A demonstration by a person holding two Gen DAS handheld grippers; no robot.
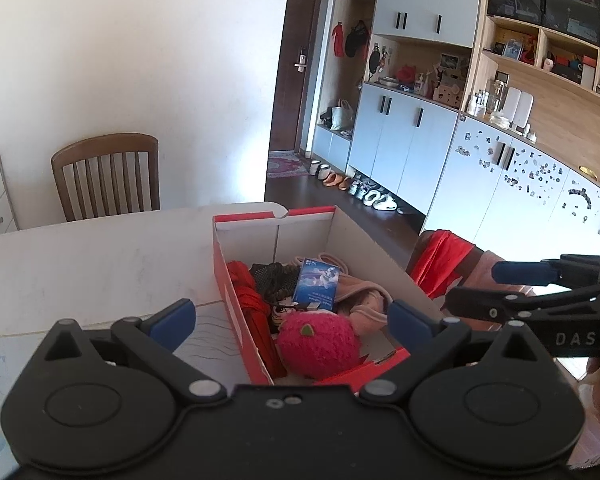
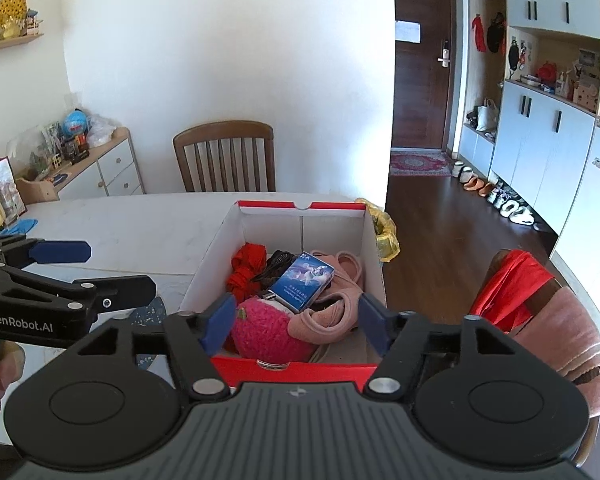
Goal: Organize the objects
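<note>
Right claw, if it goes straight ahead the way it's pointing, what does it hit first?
Probably the pink knitted ball in the shoe box, which lies between the open right claw fingers; depth is uncertain.

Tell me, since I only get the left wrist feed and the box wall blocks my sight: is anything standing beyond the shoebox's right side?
Observer: Yes. The right wrist view shows a yellow bag just past the shoebox's far right corner.
Operator: Anything further left on the table?
Observer: A blue cloth-like item lies near the table's left edge.
Operator: How does my gripper look from there?
Observer: The left gripper is open and empty, over the table left of the shoebox.
</note>
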